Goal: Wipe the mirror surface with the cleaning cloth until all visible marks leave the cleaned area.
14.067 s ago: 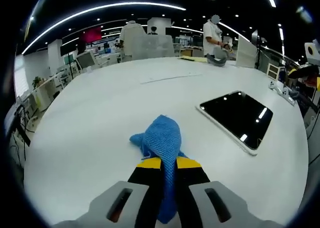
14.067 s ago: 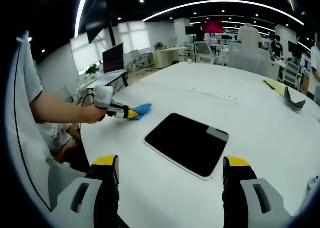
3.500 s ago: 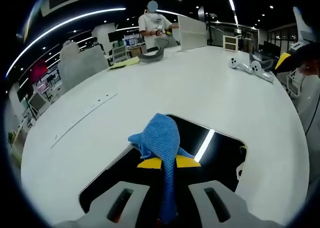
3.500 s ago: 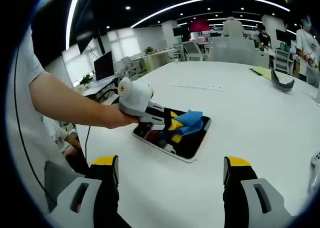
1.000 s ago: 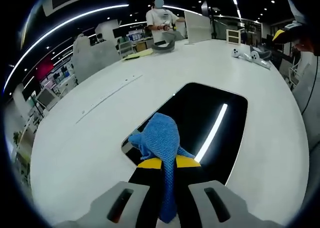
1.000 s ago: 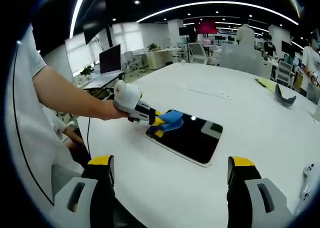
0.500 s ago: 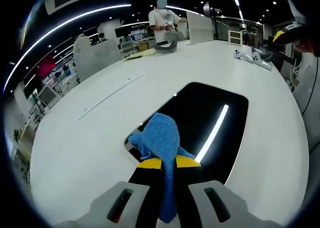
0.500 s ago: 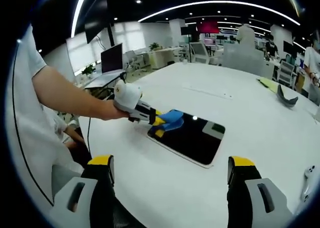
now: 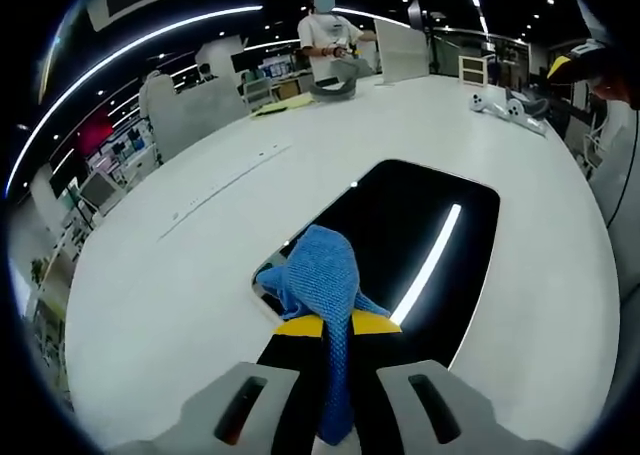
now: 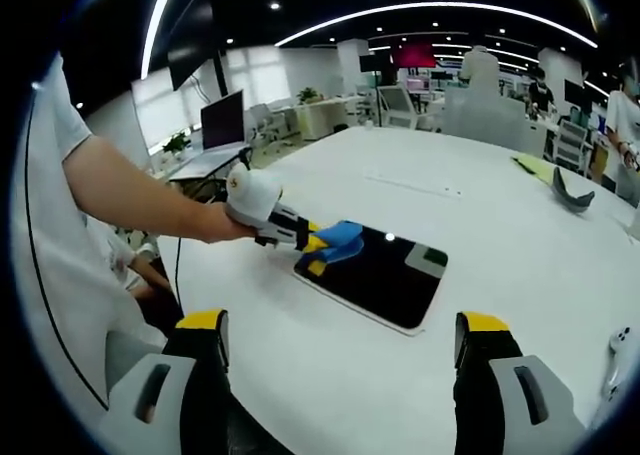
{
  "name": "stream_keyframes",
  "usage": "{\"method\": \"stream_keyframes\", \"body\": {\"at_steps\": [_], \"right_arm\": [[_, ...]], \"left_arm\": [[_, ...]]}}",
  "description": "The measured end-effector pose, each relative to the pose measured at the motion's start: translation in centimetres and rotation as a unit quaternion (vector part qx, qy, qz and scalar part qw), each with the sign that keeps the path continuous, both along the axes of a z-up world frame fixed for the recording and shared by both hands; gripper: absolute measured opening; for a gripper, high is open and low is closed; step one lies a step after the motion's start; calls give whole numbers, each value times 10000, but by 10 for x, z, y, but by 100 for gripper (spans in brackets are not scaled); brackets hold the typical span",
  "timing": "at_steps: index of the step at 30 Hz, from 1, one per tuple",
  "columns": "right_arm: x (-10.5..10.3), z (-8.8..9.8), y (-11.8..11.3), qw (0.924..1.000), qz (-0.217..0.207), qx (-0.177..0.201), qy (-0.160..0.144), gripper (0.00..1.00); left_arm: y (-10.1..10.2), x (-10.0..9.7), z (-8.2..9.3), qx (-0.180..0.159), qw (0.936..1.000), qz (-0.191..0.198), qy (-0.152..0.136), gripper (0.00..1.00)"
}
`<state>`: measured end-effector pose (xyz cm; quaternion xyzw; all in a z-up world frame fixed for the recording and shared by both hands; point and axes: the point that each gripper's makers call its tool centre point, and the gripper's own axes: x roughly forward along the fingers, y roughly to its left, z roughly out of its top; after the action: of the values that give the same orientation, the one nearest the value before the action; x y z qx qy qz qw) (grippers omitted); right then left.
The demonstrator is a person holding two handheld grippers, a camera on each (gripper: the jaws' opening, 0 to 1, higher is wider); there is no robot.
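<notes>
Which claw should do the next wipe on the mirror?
Probably the left claw: it grips the blue cloth right at the mirror corner. The right claw is open, holds nothing, and sits back from the mirror.

**Cloth pressed at the mirror's corner**

On a white worktop (image 10: 520, 235), the left gripper (image 10: 312, 243) clamps a blue cleaning cloth (image 10: 342, 238) against the dark mirror (image 10: 385, 273). The right gripper (image 10: 340, 360) stands wide open near the mirror.
</notes>
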<state>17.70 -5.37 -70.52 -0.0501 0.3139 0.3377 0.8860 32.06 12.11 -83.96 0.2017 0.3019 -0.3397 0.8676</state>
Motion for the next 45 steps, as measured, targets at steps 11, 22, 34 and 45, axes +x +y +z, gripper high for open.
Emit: {"method": "stream_keyframes", "body": {"at_steps": [11,22,34,45], "right_arm": [[1,6,-10,10000,-52,25,-50,93],[2,7,-16,9998,-33,147,-94,93],[8,-4,-14,9997,161,175,21,93],[15,-5,-16,9994,271,212,15,93]], "left_arm": [[7,-8,0,-67,9991,421,75,4],[9,-14,-1,62,9980,585,213,4],[10,-17,-1,26,9960,759,481,4],[10,-19,-2,31,9951,837,518,4]]}}
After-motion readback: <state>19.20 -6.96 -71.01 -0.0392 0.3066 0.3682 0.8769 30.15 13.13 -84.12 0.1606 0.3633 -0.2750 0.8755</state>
